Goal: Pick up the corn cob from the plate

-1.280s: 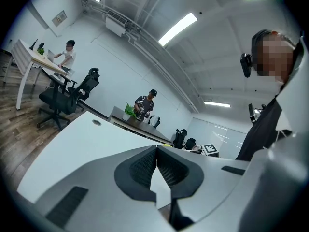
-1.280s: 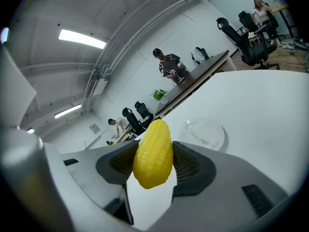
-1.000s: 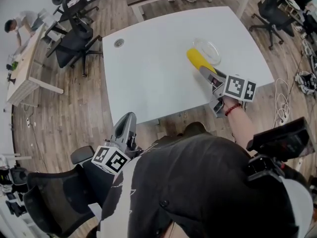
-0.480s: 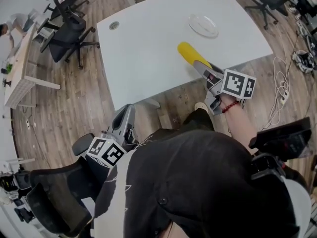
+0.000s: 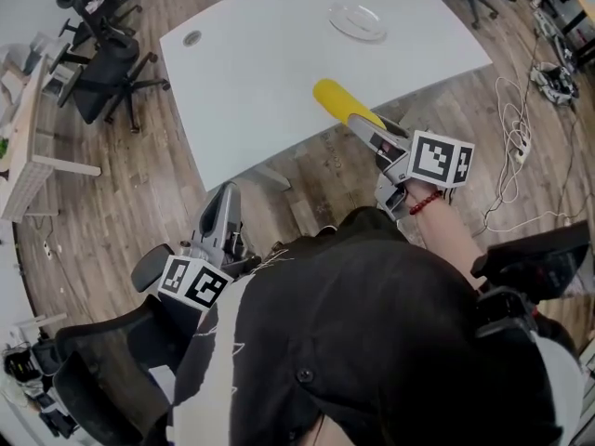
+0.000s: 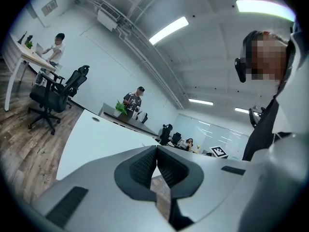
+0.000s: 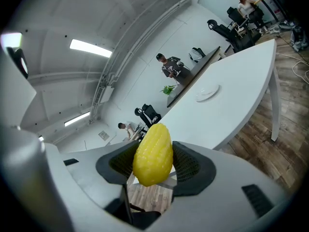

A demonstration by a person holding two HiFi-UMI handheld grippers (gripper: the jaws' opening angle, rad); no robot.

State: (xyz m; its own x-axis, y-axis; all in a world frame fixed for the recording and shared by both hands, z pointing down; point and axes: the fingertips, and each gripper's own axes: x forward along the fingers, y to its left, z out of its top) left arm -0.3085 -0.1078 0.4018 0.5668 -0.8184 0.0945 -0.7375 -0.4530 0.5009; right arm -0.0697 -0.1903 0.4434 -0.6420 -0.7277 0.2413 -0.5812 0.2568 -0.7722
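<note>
Jaws, right gripper (image 5: 361,124): clamped on corn cob (image 5: 335,98), well apart from plate (image 5: 358,22), above counter (image 5: 251,63) edge.
Jaws, left gripper (image 5: 226,193): closed, empty.
Technique: firm mid-cob grip, level carry.

My cameras
Head view looks steeply down on the table (image 5: 265,72); gripper views look low along their jaws, the right also catching the plate (image 5: 358,22).

Glossy, bumpy plastic corn cob (image 7: 152,153); smooth matt table (image 5: 251,63); wood-plank floor (image 5: 121,203), slight sheen.
</note>
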